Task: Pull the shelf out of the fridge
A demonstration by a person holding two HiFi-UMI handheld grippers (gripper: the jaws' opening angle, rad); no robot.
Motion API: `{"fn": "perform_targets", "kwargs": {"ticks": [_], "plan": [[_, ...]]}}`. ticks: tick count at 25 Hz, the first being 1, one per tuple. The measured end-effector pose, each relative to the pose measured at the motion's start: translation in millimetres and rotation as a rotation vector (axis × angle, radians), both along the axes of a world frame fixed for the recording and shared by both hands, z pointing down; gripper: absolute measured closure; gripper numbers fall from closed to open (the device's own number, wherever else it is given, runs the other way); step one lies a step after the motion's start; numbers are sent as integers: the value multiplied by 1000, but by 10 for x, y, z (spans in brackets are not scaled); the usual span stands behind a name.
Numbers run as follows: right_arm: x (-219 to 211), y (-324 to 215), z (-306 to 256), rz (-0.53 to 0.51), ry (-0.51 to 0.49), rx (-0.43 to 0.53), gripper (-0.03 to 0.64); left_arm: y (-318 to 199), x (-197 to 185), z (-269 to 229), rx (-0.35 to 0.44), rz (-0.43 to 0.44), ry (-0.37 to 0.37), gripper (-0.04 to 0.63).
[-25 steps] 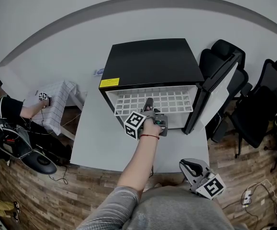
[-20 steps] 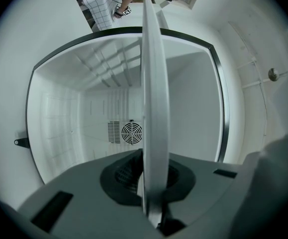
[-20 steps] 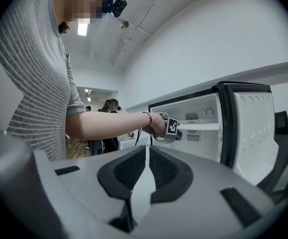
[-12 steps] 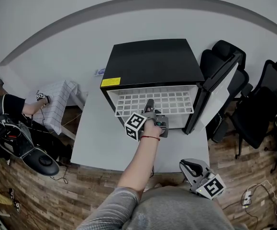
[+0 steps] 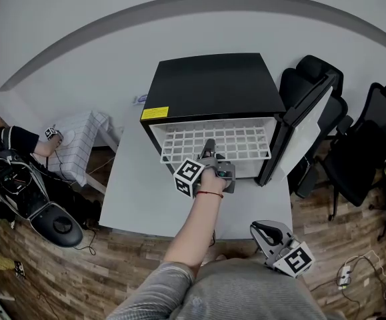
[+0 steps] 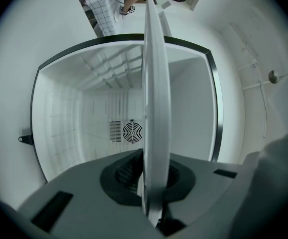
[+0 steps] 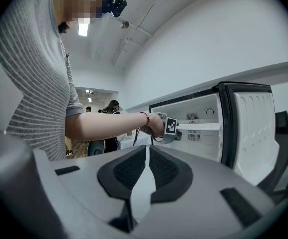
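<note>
One white wire shelf [image 5: 233, 141], partway out of the one black mini fridge [image 5: 209, 85] ahead, is pinched edge-on between the jaws of the left gripper [image 5: 208, 149]. The right gripper [image 5: 262, 231] has its jaws pressed together, empty.

Fridge open, shelf partly out.
Black fridge [image 5: 209, 85] sits at the table's [image 5: 146, 199] far edge, door [image 5: 299, 132] open to the right. White shelf [image 5: 239, 142] juts forward, left gripper [image 5: 208, 147] at its front rail. Right gripper [image 5: 265, 232] hangs off the near-right corner.

A black fridge [image 5: 209, 85] with a yellow label [image 5: 154, 113] and a white gridded shelf [image 5: 216, 142] is seen at centre, a checked cloth [image 5: 79, 145] at left.
</note>
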State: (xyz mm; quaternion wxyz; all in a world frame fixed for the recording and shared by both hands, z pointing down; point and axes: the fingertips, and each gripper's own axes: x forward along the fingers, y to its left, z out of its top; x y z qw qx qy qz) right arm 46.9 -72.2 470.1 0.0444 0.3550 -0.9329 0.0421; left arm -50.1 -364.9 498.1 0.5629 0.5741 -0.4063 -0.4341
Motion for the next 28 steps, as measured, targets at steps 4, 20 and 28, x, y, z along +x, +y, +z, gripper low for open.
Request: {"fn": "perform_targets", "kwargs": {"ticks": [4,20,28], "plan": [[-13,8,2,-1,-2,-5,603,35,-2,-5,0,2,2,560],[-50,-21,10,-10,-5,-6,603,178,-14,-11,-2,2,13,560],[-80,-60,11,-17,-11,-3,603,203,-13,-13,-1,8,19,560]]}}
